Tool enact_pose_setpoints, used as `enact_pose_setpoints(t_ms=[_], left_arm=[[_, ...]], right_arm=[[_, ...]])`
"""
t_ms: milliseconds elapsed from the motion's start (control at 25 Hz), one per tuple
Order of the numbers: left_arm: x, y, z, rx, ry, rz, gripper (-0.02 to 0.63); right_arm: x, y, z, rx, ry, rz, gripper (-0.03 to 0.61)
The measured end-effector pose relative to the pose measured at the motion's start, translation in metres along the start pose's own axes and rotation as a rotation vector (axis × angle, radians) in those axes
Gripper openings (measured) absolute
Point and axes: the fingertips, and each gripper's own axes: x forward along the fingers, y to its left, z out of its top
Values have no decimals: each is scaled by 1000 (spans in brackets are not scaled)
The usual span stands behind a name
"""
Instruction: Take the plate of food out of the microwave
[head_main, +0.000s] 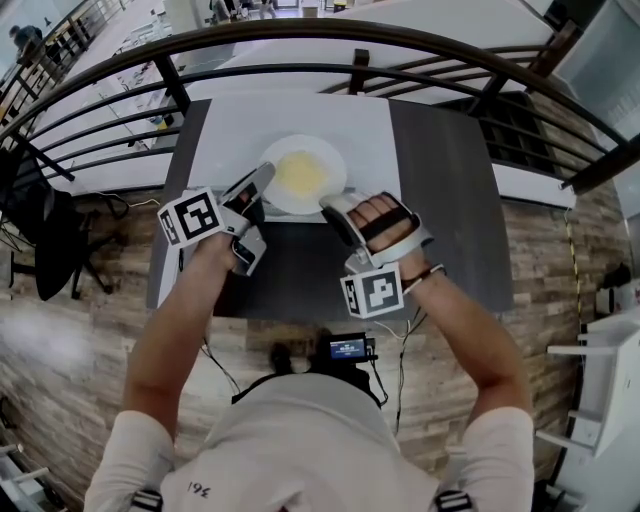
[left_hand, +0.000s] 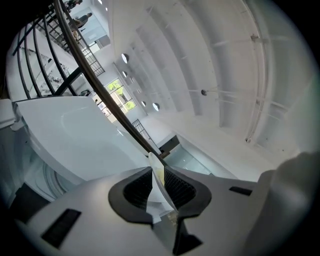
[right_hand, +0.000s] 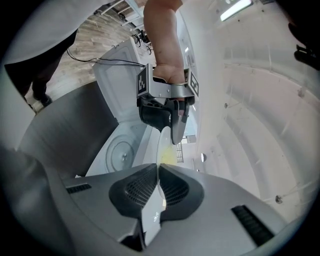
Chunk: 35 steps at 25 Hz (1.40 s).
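A white plate (head_main: 303, 175) with a pale yellow patch of food is held level between both grippers, over the front edge of the white microwave (head_main: 300, 120). My left gripper (head_main: 264, 172) is shut on the plate's left rim. My right gripper (head_main: 328, 205) is shut on its near right rim. In the left gripper view the rim of the plate (left_hand: 160, 181) runs edge-on between the dark pads (left_hand: 137, 190). In the right gripper view the plate (right_hand: 159, 152) is a thin line leading from my right gripper (right_hand: 158, 172) to the left gripper (right_hand: 172, 125) opposite. The microwave's glass turntable (right_hand: 121, 150) lies bare below.
The microwave stands on a dark table (head_main: 450, 200) against a curved black railing (head_main: 300, 40), with a drop to a lower floor beyond. A black chair (head_main: 40, 240) stands at the left. A small device with a lit screen (head_main: 347, 348) and cables hangs below my arms.
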Motion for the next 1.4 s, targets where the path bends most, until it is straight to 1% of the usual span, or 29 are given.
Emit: enact_pose_setpoints(t_ms=[120, 280, 400, 600, 680, 840, 920, 1040, 1160, 1400], left_arm=[[11, 10, 5, 8, 12, 9, 63], [24, 20, 9, -15, 35, 4, 63], [30, 34, 11, -16, 60, 29, 63], [39, 46, 6, -114, 93, 47, 63], [40, 47, 5, -135, 95, 45, 63], [39, 48, 4, -121, 122, 51, 66], [39, 47, 3, -100, 136, 60, 77], [39, 45, 1, -94, 156, 63, 94], [39, 44, -3, -88, 179, 60, 103], [22, 52, 0, -88, 166, 67, 103]], right_arm=[[13, 2, -8, 5, 6, 8, 17], [28, 3, -14, 10, 8, 15, 17], [39, 5, -15, 16, 10, 26, 15], [51, 12, -23, 21, 24, 63, 12], [52, 13, -24, 26, 25, 65, 12], [53, 15, -26, 54, 32, 72, 12], [53, 15, -28, 84, 33, 79, 12], [54, 16, -32, 125, 40, 89, 11], [54, 19, -36, 144, 44, 96, 11], [56, 22, -39, 153, 72, 97, 11]])
